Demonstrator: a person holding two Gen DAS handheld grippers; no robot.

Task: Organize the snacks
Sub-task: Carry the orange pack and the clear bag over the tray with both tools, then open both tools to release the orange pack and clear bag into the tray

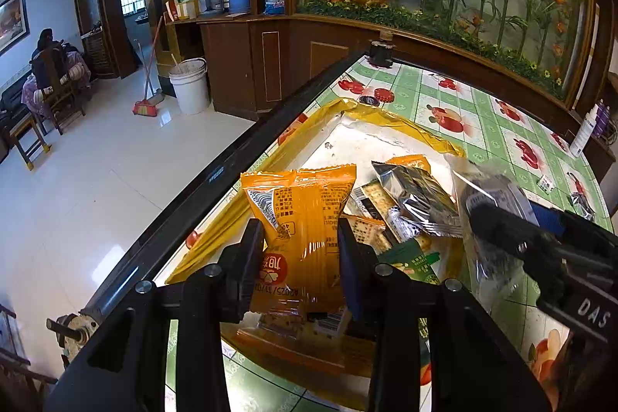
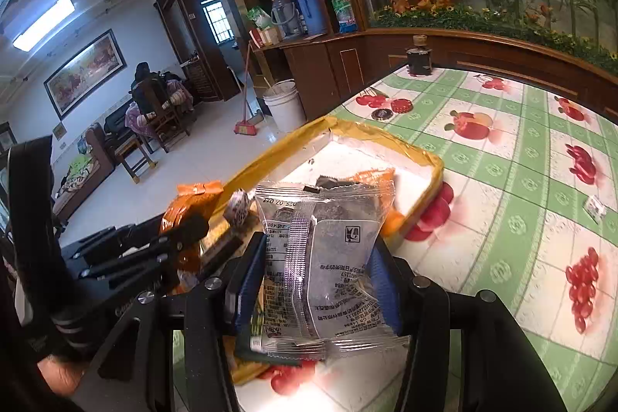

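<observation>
My left gripper is shut on an orange snack packet and holds it over a white tray with a yellow taped rim. Several snack packets lie in the tray: silver, orange and green ones. My right gripper is shut on a clear packet with a dark snack inside, above the tray's near right corner. The right gripper also shows in the left wrist view, and the left gripper in the right wrist view.
The table has a green checked cloth with fruit prints. A dark jar stands at its far edge, bottle caps lie near the tray, a small packet at right. The table's left edge drops to the floor.
</observation>
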